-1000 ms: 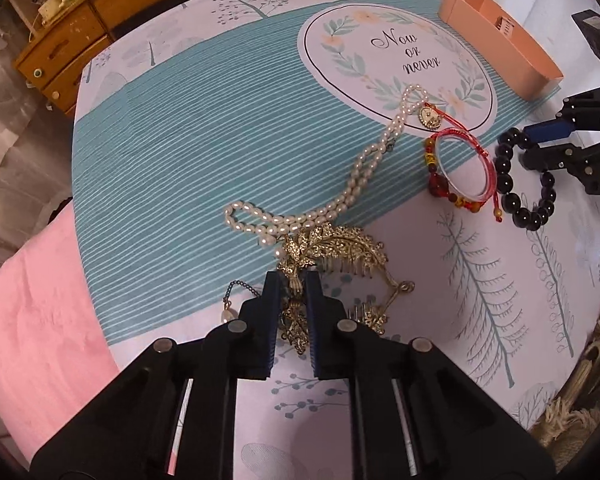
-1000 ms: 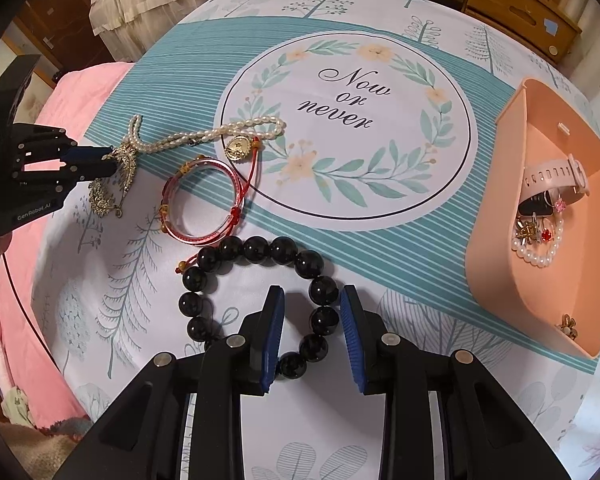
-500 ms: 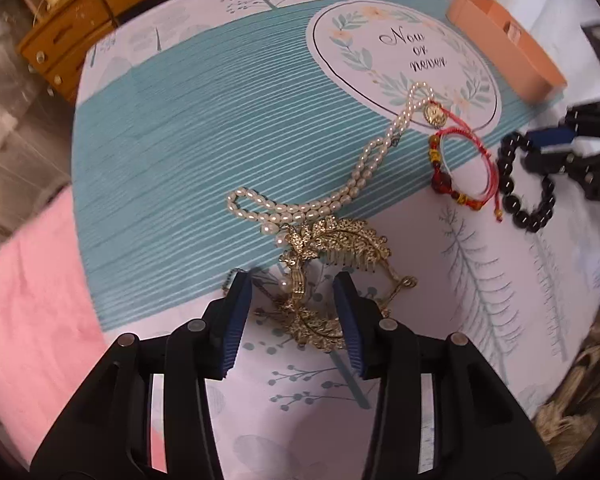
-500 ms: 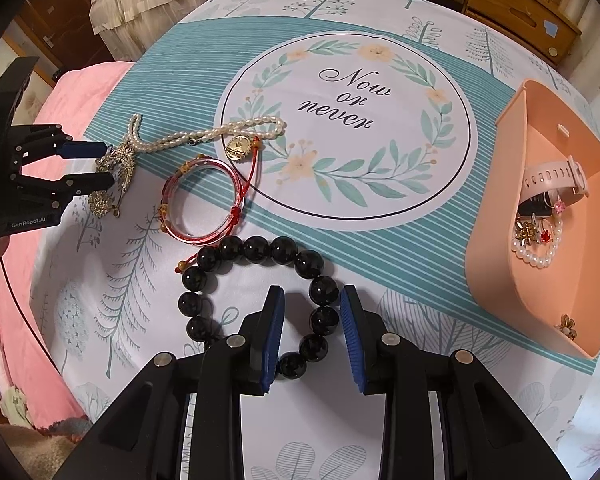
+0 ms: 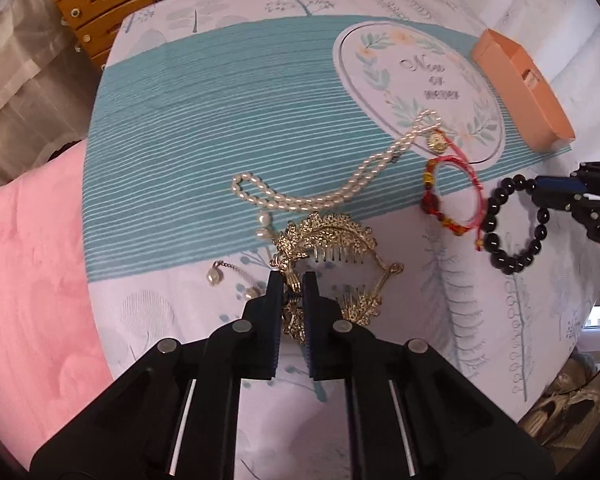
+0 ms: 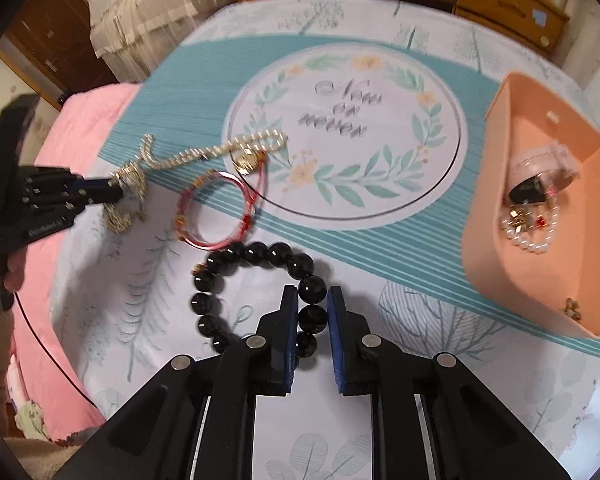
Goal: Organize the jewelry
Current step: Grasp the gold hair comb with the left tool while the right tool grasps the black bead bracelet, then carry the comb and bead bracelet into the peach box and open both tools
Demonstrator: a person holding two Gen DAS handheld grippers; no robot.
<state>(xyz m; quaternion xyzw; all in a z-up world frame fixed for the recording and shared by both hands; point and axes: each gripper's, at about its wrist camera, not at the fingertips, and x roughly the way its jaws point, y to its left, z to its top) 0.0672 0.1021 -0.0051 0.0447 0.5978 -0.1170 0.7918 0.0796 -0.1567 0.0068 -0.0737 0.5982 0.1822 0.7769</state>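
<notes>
1. Left wrist view: one gold hair comb (image 5: 332,240), one pearl necklace (image 5: 340,184), one red bracelet (image 5: 452,192) lie on the cloth. The left gripper (image 5: 292,280), angled steeply down, is clamped on the comb.
2. Right wrist view: one black bead bracelet (image 6: 256,280), one peach tray (image 6: 500,184). The right gripper (image 6: 312,296) is closing on the beads, seemingly touching.

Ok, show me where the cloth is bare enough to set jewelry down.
Bare: the teal stripes left of the pearl necklace, and the round wreath print before the peach tray. Crowded: gold hair comb, red string bracelet and black bead bracelet.
</notes>
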